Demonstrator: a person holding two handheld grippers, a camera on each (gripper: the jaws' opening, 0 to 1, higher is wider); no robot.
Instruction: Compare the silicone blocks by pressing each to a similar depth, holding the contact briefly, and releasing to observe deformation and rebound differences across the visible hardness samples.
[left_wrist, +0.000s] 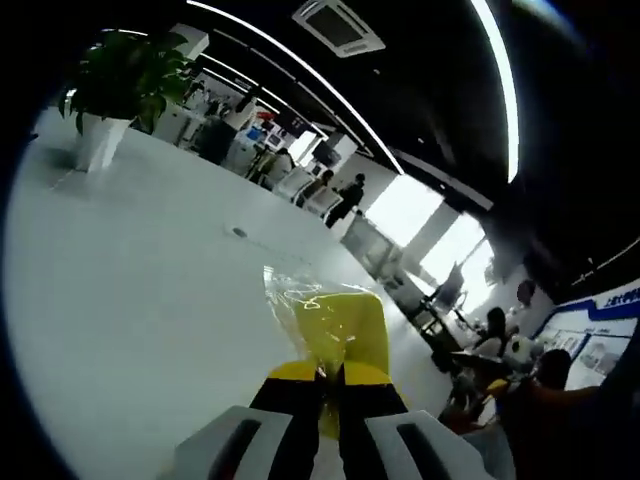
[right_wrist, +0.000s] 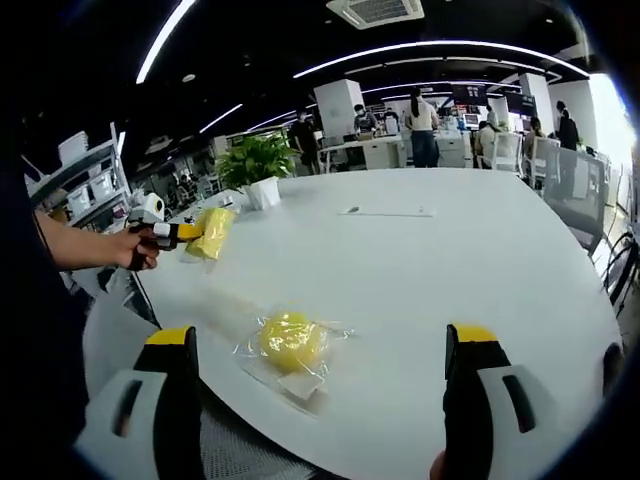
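In the left gripper view my left gripper (left_wrist: 330, 380) has its yellow-tipped jaws shut on a yellow silicone block (left_wrist: 350, 325) in crinkled clear wrap, held up above the white table (left_wrist: 130, 290). The right gripper view shows that same left gripper (right_wrist: 178, 232) at the left, in a person's hand (right_wrist: 135, 246), with the wrapped yellow block (right_wrist: 212, 230) in it. A second yellow block (right_wrist: 293, 340), rounder and inside a clear bag, lies on the table (right_wrist: 430, 250) near its front edge. My right gripper (right_wrist: 320, 338) stands wide open above and around it, not touching.
A potted plant (right_wrist: 255, 160) in a white pot stands at the far side of the table; it also shows as the plant (left_wrist: 125, 70) at top left. Desks, chairs and several people fill the office behind. A flat strip (right_wrist: 385, 212) lies mid-table.
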